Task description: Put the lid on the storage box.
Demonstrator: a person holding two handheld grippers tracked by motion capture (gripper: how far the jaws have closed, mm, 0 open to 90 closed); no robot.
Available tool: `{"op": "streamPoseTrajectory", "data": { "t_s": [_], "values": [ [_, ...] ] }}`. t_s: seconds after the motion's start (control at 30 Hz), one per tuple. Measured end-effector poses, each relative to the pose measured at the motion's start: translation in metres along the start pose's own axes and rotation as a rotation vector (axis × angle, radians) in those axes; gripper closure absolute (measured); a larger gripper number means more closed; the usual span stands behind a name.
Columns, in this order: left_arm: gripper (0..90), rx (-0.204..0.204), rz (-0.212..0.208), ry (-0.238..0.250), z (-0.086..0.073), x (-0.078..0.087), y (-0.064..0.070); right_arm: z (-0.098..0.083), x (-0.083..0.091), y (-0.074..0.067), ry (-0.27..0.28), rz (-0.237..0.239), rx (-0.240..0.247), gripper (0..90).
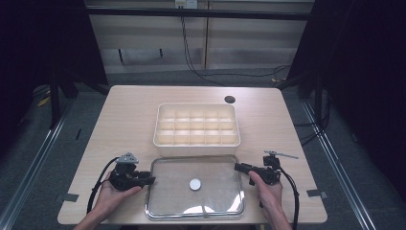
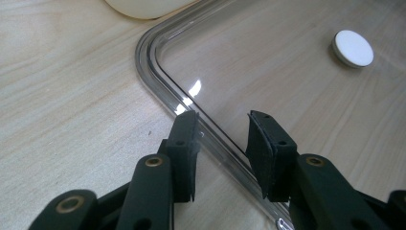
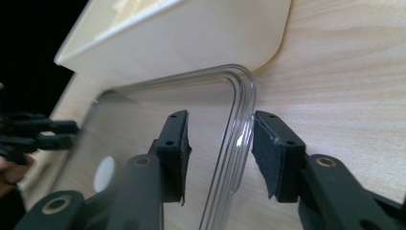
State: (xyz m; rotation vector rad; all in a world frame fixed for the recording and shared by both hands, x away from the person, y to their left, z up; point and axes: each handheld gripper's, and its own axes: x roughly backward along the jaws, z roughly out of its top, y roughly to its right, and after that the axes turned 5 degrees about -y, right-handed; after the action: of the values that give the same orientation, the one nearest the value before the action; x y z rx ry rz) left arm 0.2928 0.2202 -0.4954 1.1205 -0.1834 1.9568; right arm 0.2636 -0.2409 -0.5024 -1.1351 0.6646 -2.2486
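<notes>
Your clear lid (image 1: 195, 187) lies flat along the near edge of the table (image 1: 124, 105), its far rim just beside the near wall of the cream compartment box (image 1: 197, 128), which sits at the table's middle. A small white disc (image 1: 195, 184) marks the lid's centre. You have the left gripper (image 1: 149, 180) at the lid's left edge and the right gripper (image 1: 238, 166) at its right edge, near the far right corner, so the two face each other across it; that reads as setting up a two-sided lift, probably to bring the lid onto the box. In the left gripper view the jaws stand spread with the raised rim (image 2: 158, 86) running between them, not yet pinched. In the right gripper view the jaws are likewise apart, straddling the rim (image 3: 239, 139) with a gap on each side. Opposite holds would keep so wide and thin a piece level, I judge.
</notes>
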Motion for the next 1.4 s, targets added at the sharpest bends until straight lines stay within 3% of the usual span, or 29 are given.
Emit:
{"op": "streamPoseTrajectory", "data": {
  "t_s": [0.03,0.07,0.13,0.23,0.4,0.57,0.67,0.77,1.0,1.2,1.3,1.4],
  "values": [
    [63.6,-0.001,-0.006,-0.002,0.0,0.0,0.0,0.0,0.001,0.001,0.004,0.018,-0.011,63.2],
    [64.9,0.001,-0.022,0.0,0.0,-0.001,0.002,-0.002,-0.001,-0.001,0.001,0.072,-0.014,67.2],
    [64.9,0.001,-0.015,-0.01,0.0,-0.001,0.003,-0.002,-0.001,-0.005,0.006,0.064,0.0,66.4],
    [64.6,0.003,-0.02,0.001,-0.001,-0.001,0.002,0.002,0.003,-0.013,0.011,0.043,0.06,67.0],
    [65.0,0.013,-0.036,0.003,-0.001,-0.001,0.0,0.003,0.002,-0.01,-0.017,0.052,0.068,66.7],
    [65.0,0.021,-0.036,0.011,-0.001,-0.001,-0.002,0.004,-0.002,-0.006,-0.048,0.12,0.079,64.0],
    [65.0,0.02,-0.036,0.013,-0.001,-0.002,-0.001,0.003,-0.003,-0.008,-0.042,0.108,0.07,65.9],
    [64.4,0.016,-0.043,0.009,-0.001,-0.001,-0.002,0.006,0.001,-0.006,-0.025,0.162,0.061,70.0],
    [51.7,0.017,-0.034,0.026,-0.001,-0.002,-0.002,0.005,0.006,-0.009,0.016,0.191,0.075,73.6],
    [41.8,0.024,-0.043,0.033,-0.001,-0.002,-0.002,0.005,0.008,-0.009,0.017,0.189,0.082,73.8],
    [34.5,0.043,-0.079,0.037,0.0,-0.003,-0.003,0.005,0.01,-0.011,0.025,0.189,0.094,74.2],
    [30.4,0.042,-0.084,0.04,0.0,-0.004,-0.002,0.006,0.012,-0.013,0.023,0.188,0.112,74.2]
  ]
}}
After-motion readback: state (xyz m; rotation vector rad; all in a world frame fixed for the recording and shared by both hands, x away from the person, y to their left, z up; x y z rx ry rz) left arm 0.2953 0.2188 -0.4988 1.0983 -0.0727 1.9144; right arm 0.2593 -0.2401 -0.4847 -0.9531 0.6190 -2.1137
